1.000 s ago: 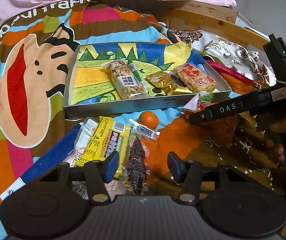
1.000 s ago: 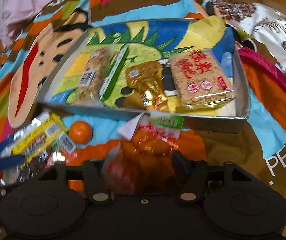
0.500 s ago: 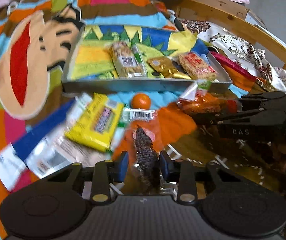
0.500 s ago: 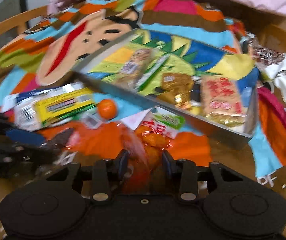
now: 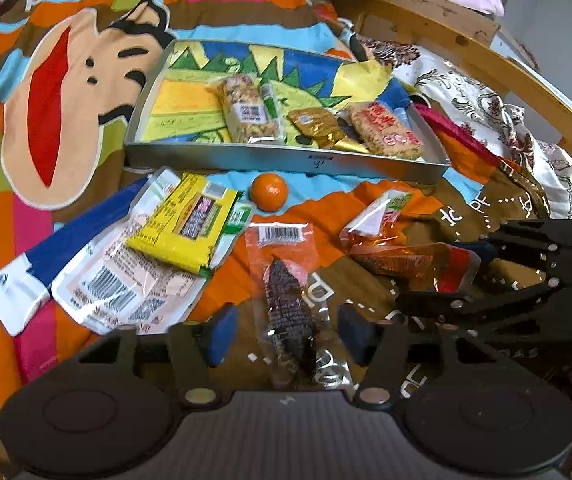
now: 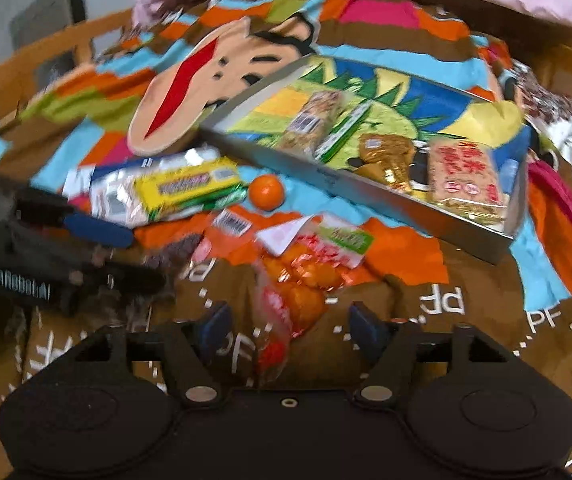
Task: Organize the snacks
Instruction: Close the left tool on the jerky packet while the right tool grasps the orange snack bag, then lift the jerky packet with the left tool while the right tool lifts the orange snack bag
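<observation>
Landmark: the shallow metal tray [image 5: 246, 156] with a cartoon lining, lying on a bright cartoon blanket [image 5: 46, 92].

Left of the tray's near wall, a blue-and-white packet [image 5: 46, 256] lies on the blanket, overlapped by a clear packet with printed labels [image 5: 122, 280], and on that rests a yellow snack bar [image 5: 186, 220]. Just in front of the tray's near wall sits a small orange fruit [image 5: 269, 191], apart from the wall.

Further toward the camera from the tray, the left gripper [image 5: 282, 332] stands with its jaws moderately wide, having just been opening. A dark snack in a clear wrapper with a barcode [image 5: 286, 300] lies between its blue pads [image 5: 220, 332], and neither pad presses on it.

Inside the tray, left to right, lie a nut-and-grain bar [image 5: 246, 112], a narrow green-and-white stick [image 5: 272, 100], a gold foil packet [image 5: 318, 126] and a rice cracker pack with red characters [image 5: 386, 128].

In front of the tray's right end, the right gripper [image 6: 288, 326] also has its jaws moderately wide and just opened. A clear bag of orange pieces with a green-and-red label [image 6: 306, 276] lies on the blanket between its pads [image 6: 216, 326], not clamped by either. In the left wrist view the right gripper's fingers reach in from the right beside that bag's red end.
</observation>
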Motion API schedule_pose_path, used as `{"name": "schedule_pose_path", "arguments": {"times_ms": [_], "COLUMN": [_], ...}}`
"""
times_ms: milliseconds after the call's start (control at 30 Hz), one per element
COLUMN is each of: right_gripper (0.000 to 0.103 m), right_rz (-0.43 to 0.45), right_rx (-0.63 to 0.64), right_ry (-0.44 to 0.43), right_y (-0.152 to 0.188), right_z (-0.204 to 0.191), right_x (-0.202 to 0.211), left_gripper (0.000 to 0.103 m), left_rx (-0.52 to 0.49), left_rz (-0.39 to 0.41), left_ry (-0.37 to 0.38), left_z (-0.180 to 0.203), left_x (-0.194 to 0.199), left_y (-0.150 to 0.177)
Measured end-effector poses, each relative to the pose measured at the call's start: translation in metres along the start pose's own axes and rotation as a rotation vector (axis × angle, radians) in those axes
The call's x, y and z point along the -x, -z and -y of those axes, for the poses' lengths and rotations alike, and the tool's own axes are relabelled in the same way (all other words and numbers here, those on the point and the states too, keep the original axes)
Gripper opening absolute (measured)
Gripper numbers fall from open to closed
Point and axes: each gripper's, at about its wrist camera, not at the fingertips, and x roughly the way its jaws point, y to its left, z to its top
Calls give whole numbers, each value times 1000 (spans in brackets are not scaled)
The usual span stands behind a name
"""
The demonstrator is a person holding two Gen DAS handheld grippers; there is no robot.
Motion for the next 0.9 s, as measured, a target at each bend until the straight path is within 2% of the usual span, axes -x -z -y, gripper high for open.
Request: {"name": "schedule_pose_path", "arguments": {"times_ms": [67,267,367,467,500,567,633,733,900], "right_gripper": [80,81,81,80,78,70,55,45,43], "right_rz": [11,-27,-33,-42,-45,-47,-47,-42,-33], "right_rx": [-56,-199,-185,-113,-82,-26,13,30,79], "right_ry": [-4,-52,-51,-33,-23,-1,14,12,27], "right_y": [-2,-6,-9,-9,-8,-6,-5,-5,-3], "right_z": [10,32,31,21,18,11,7,3,-3], "right_x": [1,-22,-34,-41,-42,-44,-44,-42,-40], "left_gripper": [72,72,73,73,72,61,59,55,54], "left_rx": [-23,-81,-118,-175,-191,-199,-184,-176,-205], "left_rz": [9,-10,-36,-46,-44,-40,-41,-36,-27], "left_ry": [-6,-7,-6,-22,-28,-40,-41,-46,-59], "left_z": [3,9,12,18,19,19,18,16,20], "left_x": [-1,-14,-21,-26,-27,-27,-26,-25,-22], "left_y": [-1,-3,0,4,5,5,4,3,5]}}
